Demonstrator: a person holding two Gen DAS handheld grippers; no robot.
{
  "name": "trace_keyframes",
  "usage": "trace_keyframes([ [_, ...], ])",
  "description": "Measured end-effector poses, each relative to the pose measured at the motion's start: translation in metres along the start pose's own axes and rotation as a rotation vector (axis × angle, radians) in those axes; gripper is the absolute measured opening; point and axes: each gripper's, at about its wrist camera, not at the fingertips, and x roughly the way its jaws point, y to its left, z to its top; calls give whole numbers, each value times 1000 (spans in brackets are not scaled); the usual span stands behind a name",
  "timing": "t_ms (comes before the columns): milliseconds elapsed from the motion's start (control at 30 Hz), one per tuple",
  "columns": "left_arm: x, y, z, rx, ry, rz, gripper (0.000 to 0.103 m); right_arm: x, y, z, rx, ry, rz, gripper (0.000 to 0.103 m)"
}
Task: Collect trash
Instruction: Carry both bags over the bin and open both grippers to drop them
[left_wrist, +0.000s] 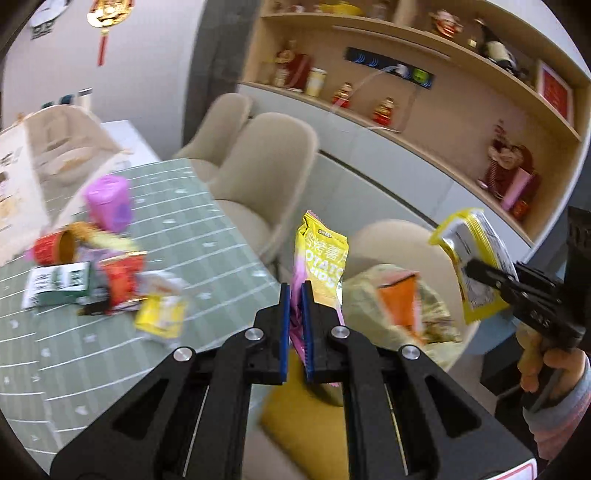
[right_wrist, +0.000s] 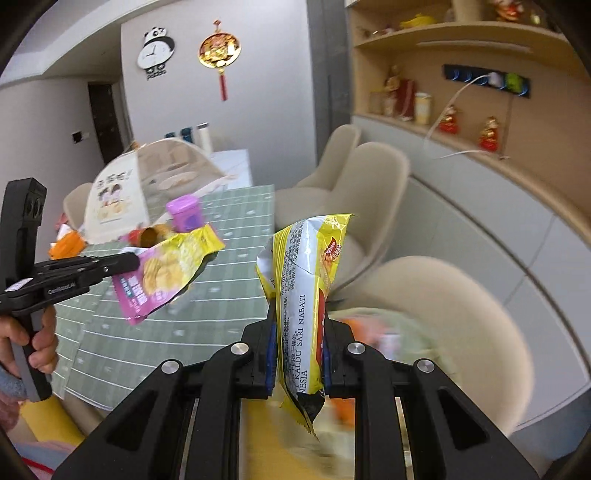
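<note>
Trash is in both of my grippers: the left gripper (left_wrist: 296, 295) has its jaws nearly shut on the pink bottom edge of a yellow potato chip bag (left_wrist: 322, 258), and the right gripper (right_wrist: 300, 321) is clamped, a little wider, across the middle of a yellow and white noodle wrapper (right_wrist: 303, 280). Both packets hang in the air off the table edge, above a blurred bag of collected wrappers (left_wrist: 402, 314) on the beige chair (left_wrist: 384, 236).

My worry is the chip bag. I hold only a thin seam, so a quick swing could slide it out onto the floor. The noodle wrapper is crumpled foil and may spring free if the jaws ease too soon. More litter lies on the green tablecloth (left_wrist: 207, 236): a red cup (left_wrist: 55, 251), a green carton (left_wrist: 59, 284) and a yellow packet (left_wrist: 162, 317). The purple container (left_wrist: 109, 201) stands near that pile, and a careless return could knock it over.
</note>
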Motion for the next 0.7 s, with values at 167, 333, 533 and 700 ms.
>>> trace_keyframes([
  [167,41,-54,10,36,50,-124,6,-9,-54,-12,68,-3,-55,18],
  [333,92,-89,10,61,142,-132,6,-9,-87,-24,123,-4,-73,18],
  [533,159,-121,-9,109,312,-110,5,4,-109,-30,154,16,-48,18],
  [700,180,-141,-23,133,363,-130,5,21,-112,-26,164,25,11,18],
])
